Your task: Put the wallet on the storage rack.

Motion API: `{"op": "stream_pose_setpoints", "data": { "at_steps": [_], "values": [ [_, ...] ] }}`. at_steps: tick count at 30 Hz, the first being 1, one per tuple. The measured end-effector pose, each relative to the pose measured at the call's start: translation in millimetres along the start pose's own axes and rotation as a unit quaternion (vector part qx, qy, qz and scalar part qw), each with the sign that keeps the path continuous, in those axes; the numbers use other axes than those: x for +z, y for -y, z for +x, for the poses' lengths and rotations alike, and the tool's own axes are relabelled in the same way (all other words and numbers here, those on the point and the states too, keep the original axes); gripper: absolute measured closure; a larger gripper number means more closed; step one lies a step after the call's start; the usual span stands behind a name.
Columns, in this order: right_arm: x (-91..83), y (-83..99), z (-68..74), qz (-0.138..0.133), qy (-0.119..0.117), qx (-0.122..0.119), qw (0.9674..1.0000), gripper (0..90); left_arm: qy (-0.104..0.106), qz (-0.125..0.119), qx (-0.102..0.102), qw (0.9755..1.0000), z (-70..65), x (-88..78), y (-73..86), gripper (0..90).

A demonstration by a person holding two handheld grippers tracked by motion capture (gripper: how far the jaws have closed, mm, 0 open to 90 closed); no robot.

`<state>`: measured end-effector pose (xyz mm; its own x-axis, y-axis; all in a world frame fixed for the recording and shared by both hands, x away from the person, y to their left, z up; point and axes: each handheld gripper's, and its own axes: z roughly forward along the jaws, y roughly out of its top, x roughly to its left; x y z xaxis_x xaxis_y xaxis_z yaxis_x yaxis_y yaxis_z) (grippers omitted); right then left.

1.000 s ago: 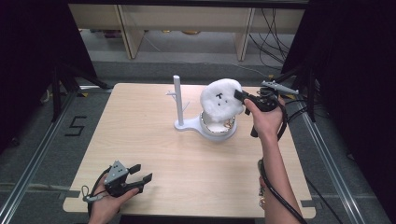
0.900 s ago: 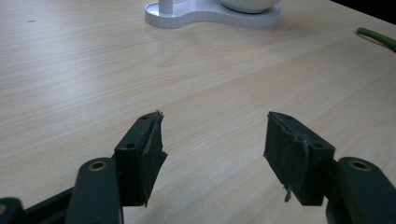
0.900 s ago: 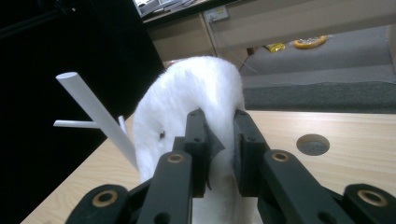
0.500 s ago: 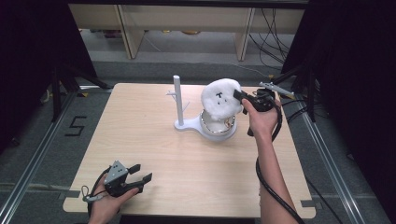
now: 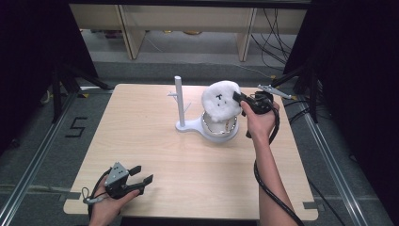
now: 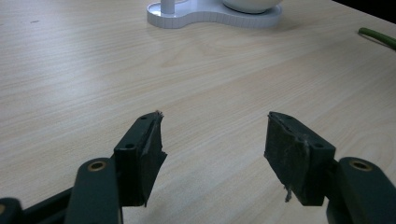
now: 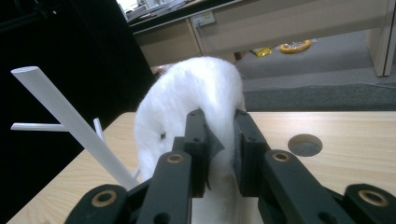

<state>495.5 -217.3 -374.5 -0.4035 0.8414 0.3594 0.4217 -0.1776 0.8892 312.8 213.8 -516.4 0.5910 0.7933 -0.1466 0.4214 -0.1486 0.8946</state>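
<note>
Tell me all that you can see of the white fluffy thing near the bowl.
The white fluffy thing looks like a soft, round, plush pad with small black marks on one face. It is held up on edge over the bowl, beside the white post. The right gripper is shut on its rim, pinching the fluff between both jaws.

— What's different from a second ago?
— The right hand-held gripper [image 5: 238, 97], clamped on the white fluffy cover [image 5: 220, 100], has lifted it off the bowl [image 5: 219, 128] of the white stand [image 5: 184, 123]. The cover sat low over the bowl before; now it hangs tilted above it.
— And the bowl?
— Its shiny rim and inside are now exposed, where the cover hid them earlier.
— The hand?
— The right hand [image 5: 258, 120] has risen slightly with it.
</note>
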Motion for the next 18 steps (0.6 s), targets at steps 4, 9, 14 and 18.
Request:
{"op": "stream_pose_setpoints", "data": {
  "at_steps": [4, 9, 14, 18],
  "values": [
    [0.6, 0.6, 0.3, 0.001, 0.004, 0.000, 1.0000, 78.9, -0.005, 0.007, 0.003, 1.0000, 0.0, -1.3, -0.5, 35.9],
    [2.5, 2.3, -2.5, -0.004, 0.002, -0.001, 1.0000, 78.9, -0.005, 0.002, 0.002, 1.0000, 0.9, -1.4, -0.5, 35.9],
    [4.5, 5.3, -3.1, -0.002, 0.010, 0.006, 0.9999, 78.8, -0.005, 0.003, 0.001, 1.0000, 1.4, -1.5, -0.4, 35.9],
    [7.7, 10.4, -7.8, -0.002, 0.016, -0.007, 0.9998, 78.7, -0.006, 0.004, 0.002, 1.0000, 2.0, -2.2, -0.8, 35.9]
  ]
}}
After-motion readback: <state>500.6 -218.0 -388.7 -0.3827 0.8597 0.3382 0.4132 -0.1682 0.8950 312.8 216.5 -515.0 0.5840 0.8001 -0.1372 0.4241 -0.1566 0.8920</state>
